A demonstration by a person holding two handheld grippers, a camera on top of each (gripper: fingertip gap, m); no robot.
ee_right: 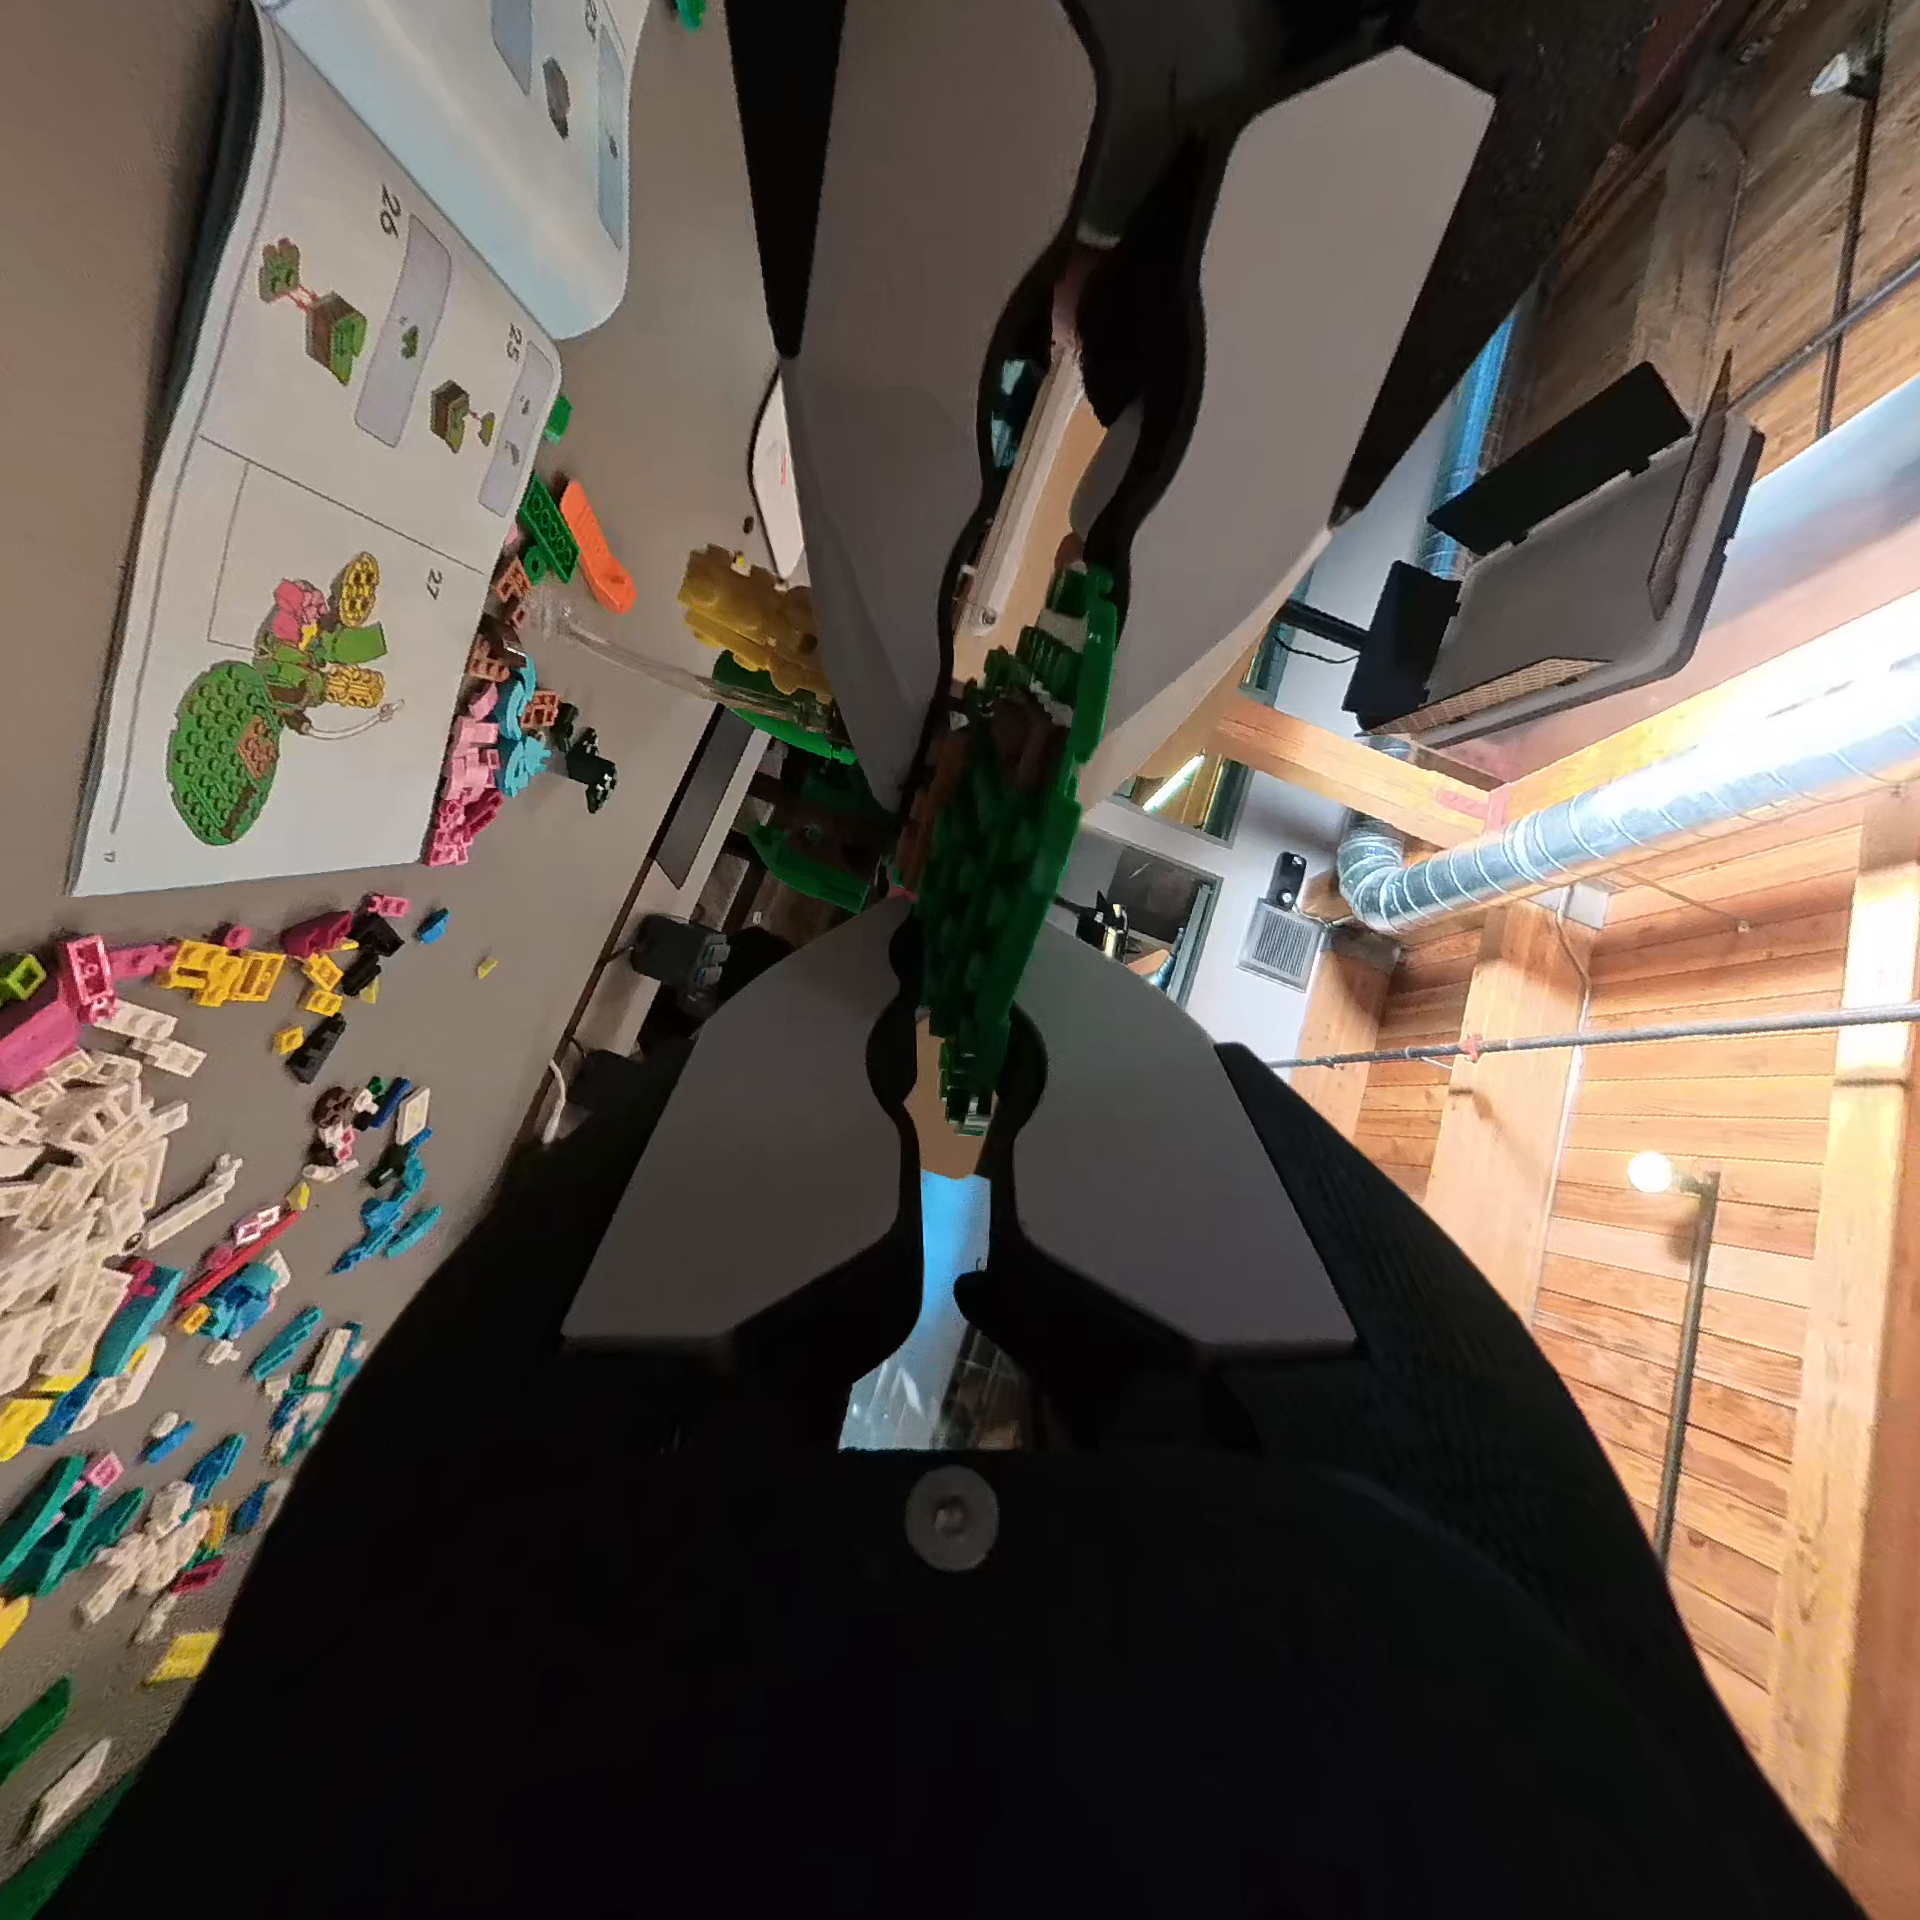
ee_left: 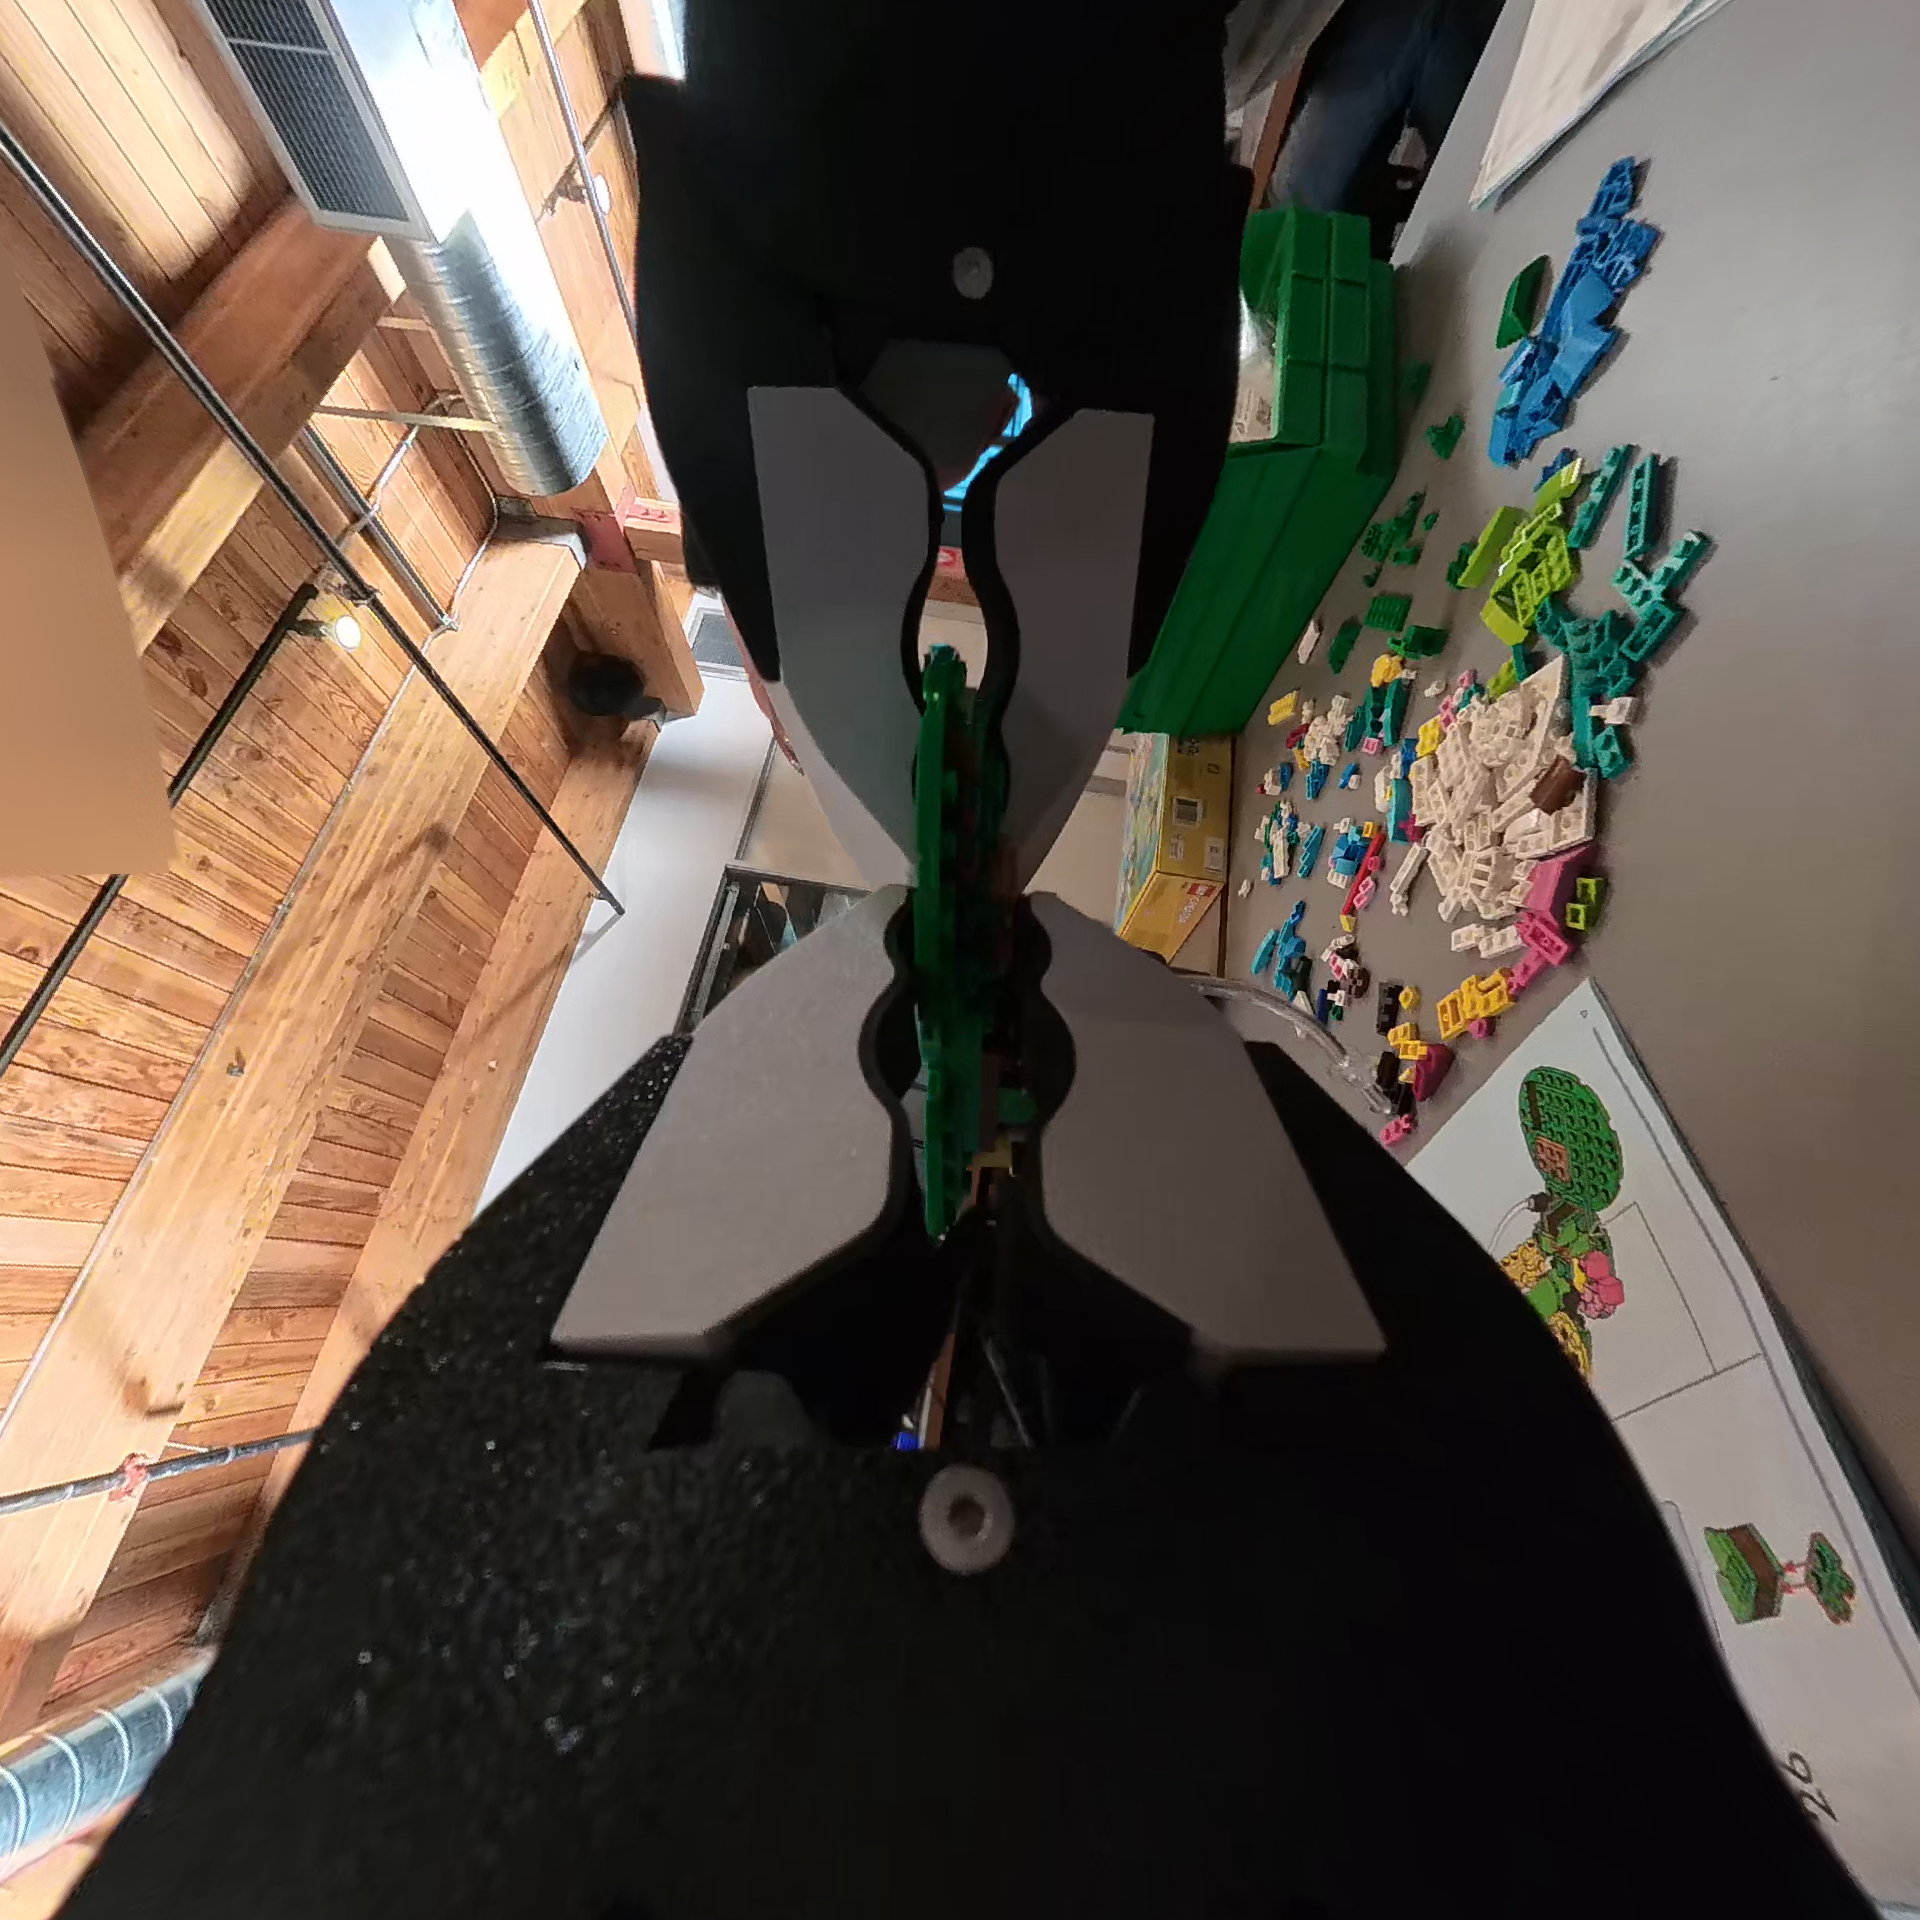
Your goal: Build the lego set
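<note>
2 grippers, L (ee_left: pixel 966 904) + R (ee_right: pixel 961 914), both clamped on 1 flat green plastic brick plate assy (ee_left: pixel 951 935); 1 open instruction booklet (ee_right: pixel 312 520) nearby.

Brick plate (ee_left: pixel 951 935) between both tools, above table (ee_left: pixel 1766 623); loose bricks (ee_left: pixel 1496 821) beside booklet (ee_left: pixel 1683 1299).

Bright, warm indoor light, glare off the ceiling strip (ee_right: pixel 1766 707), fisheye-bent edges, slight motion blur.

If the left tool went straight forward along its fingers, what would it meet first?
The right tool. It faces the left tool tip to tip, and both are closed on the same green brick plate, held edge-on between them. There is hardly any free space ahead, though exact depth is hard to judge.
</note>
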